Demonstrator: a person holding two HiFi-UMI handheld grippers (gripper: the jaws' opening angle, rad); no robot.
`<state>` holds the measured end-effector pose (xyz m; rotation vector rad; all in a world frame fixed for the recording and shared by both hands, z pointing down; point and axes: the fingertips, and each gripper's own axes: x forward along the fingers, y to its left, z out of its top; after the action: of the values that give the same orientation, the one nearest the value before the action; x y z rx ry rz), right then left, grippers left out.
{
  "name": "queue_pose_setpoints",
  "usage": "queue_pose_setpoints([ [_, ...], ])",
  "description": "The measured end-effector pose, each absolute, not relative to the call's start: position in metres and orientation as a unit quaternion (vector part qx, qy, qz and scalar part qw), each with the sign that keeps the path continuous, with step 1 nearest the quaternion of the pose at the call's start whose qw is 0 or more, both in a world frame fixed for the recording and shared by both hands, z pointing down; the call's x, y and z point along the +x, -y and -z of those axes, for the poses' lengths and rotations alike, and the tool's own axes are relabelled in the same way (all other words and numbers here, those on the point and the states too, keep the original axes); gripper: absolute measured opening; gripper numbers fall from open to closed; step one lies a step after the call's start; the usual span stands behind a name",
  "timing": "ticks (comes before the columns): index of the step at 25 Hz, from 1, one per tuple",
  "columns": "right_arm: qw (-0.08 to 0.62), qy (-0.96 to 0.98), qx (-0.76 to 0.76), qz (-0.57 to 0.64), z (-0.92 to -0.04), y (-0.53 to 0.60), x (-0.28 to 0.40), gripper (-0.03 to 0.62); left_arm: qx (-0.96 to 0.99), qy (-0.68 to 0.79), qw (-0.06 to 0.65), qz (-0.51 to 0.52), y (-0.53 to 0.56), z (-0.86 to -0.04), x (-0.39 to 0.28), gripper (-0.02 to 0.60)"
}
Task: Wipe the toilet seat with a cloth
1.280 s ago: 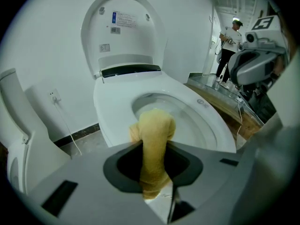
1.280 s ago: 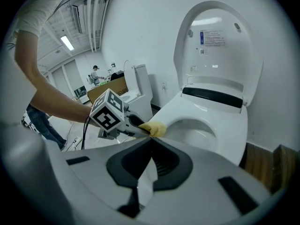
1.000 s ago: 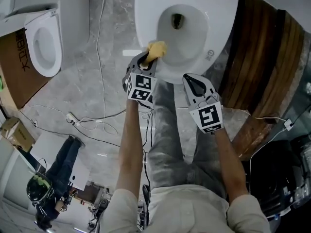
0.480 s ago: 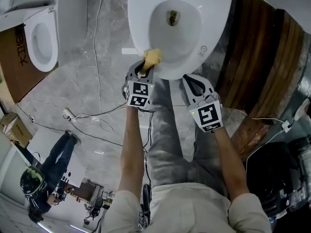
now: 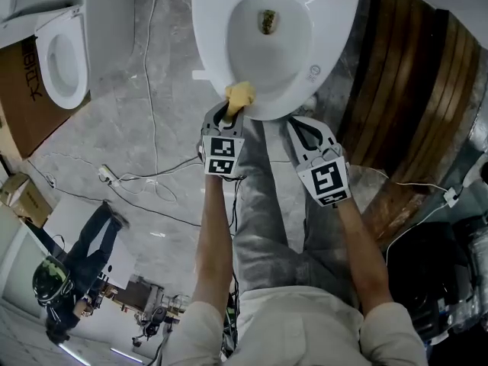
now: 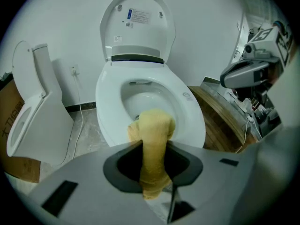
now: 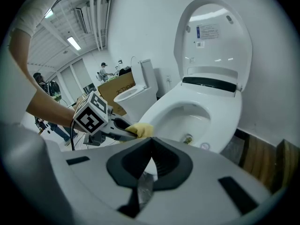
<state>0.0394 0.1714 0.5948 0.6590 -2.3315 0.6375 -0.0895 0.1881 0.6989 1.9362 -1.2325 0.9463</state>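
1. Two grippers are in play. The left gripper (image 5: 232, 110) pinches a yellow cloth (image 5: 241, 94), its jaws clamped on the middle of the bunched fabric, as the left gripper view shows (image 6: 153, 170).
2. The cloth's free end lies on the front edge of the seat (image 5: 207, 46), on the person's left of the bowl, and seems to touch it. The lid (image 6: 137, 25) stands upright.
3. The right gripper (image 5: 303, 130) has its jaws pressed together on nothing and hangs just off the seat's front, beside the person's leg.
4. Judged stage: wiping is under way, with most of the ring not yet covered.
5. Risks:
   - The cloth is rolled narrow, so each pass would clean only a thin strip and could leave gaps.
   - Dragging hard against the glazed edge could tug the cloth out of the jaws and drop it into the bowl.
   - A steep angle could put hard jaw tips on the seat instead of fabric.
   - The idle right gripper could knock the front edge as the body shifts.
   - Cables (image 5: 137, 181) on the floor by the feet could trip the person.
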Motion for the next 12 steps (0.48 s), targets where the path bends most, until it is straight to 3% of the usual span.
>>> queue_pose_setpoints([
  [12,0.314,0.874,0.269,-0.257,-0.599,-0.177,0.063,0.008,0.739,0.456,0.341,-0.359,-0.208,-0.699,-0.057,0.117],
])
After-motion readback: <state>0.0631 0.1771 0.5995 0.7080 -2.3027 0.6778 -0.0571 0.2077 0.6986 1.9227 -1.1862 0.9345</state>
